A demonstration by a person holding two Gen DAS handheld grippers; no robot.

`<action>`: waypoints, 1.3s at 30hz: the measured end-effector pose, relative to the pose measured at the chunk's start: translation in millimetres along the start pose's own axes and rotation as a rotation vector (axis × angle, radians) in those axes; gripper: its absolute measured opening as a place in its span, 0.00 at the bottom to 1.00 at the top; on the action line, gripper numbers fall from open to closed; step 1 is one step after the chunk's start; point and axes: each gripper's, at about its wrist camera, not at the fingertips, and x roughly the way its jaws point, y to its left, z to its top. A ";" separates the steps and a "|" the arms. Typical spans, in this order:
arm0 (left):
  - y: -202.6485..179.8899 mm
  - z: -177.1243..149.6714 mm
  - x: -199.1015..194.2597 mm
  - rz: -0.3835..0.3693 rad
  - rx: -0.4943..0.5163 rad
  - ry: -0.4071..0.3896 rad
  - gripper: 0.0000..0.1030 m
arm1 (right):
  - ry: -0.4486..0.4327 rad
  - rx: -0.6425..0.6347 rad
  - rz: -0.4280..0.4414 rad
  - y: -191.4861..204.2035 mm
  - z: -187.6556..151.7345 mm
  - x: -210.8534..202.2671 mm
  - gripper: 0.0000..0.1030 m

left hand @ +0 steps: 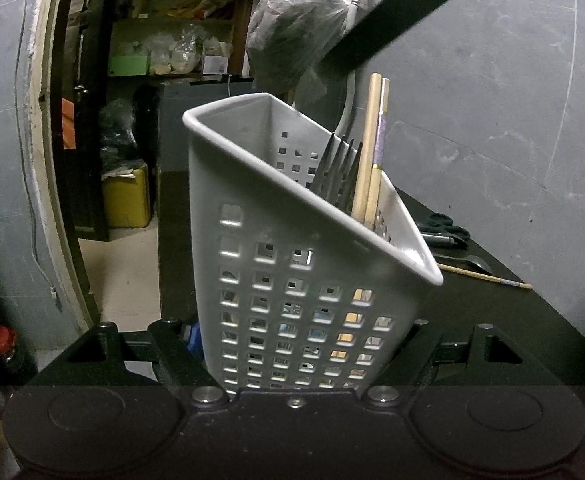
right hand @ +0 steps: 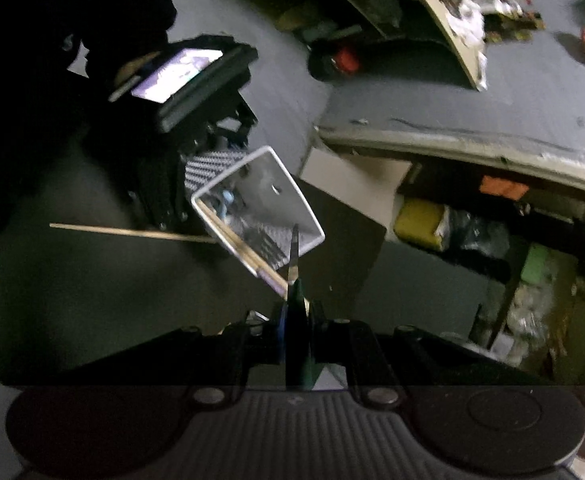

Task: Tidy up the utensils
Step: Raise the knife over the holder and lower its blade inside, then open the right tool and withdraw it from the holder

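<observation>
Utensils, one lot, part sorted, on and above a dark worktop point(left hand: 492, 312) set against a grey wall. Largest item: white perforated caddy point(left hand: 292, 264), square holes in its walls, tilted, its lower end clamped between the fingers of the left claw point(left hand: 296, 360); the same caddy point(right hand: 260, 208) shows from above in the right wrist view, mouth open toward the camera. Contents of caddy: two wooden chopsticks point(left hand: 372, 148), leaning against the right-hand corner, tops well above the rim, one with a patterned band; beside them a dark fork point(left hand: 338, 168), tines up. Right claw point(right hand: 294, 344): closed on the dark handle of a pair of scissors point(right hand: 293, 256), blades together and pointing forward over the near rim of the caddy; whether the tip touches the rim cannot be told from the blurred frame. Loose on worktop, apart from the caddy: a second dark-handled pair of scissors point(left hand: 446, 228) by the wall, a dark spoon point(left hand: 472, 262) just in front of it, and one single chopstick point(left hand: 488, 278) lying flat, nearest the caddy of the three.
</observation>
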 end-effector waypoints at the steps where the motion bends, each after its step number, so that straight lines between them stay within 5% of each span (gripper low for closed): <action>1: 0.1 -0.2 -0.2 0.000 -0.003 0.000 0.77 | -0.003 -0.017 0.008 0.3 2.8 3.0 0.12; 10: -1.4 -0.2 -1.2 0.005 0.004 0.000 0.77 | -0.034 -0.184 0.045 6.9 25.8 45.0 0.13; 18: -3.5 2.7 -0.7 0.013 0.013 0.005 0.77 | -0.055 -0.157 0.008 -0.5 22.3 70.4 0.34; 25: -3.5 5.4 -0.2 0.015 0.014 0.012 0.77 | -0.061 0.147 -0.077 -17.1 -21.0 48.3 0.57; 30: -4.2 6.9 0.1 0.019 0.017 0.023 0.77 | -0.075 0.458 -0.125 0.0 -61.9 40.1 0.94; 39: -13.6 10.4 0.3 0.058 0.076 0.054 0.76 | -0.129 0.947 -0.049 90.0 -98.1 70.5 0.99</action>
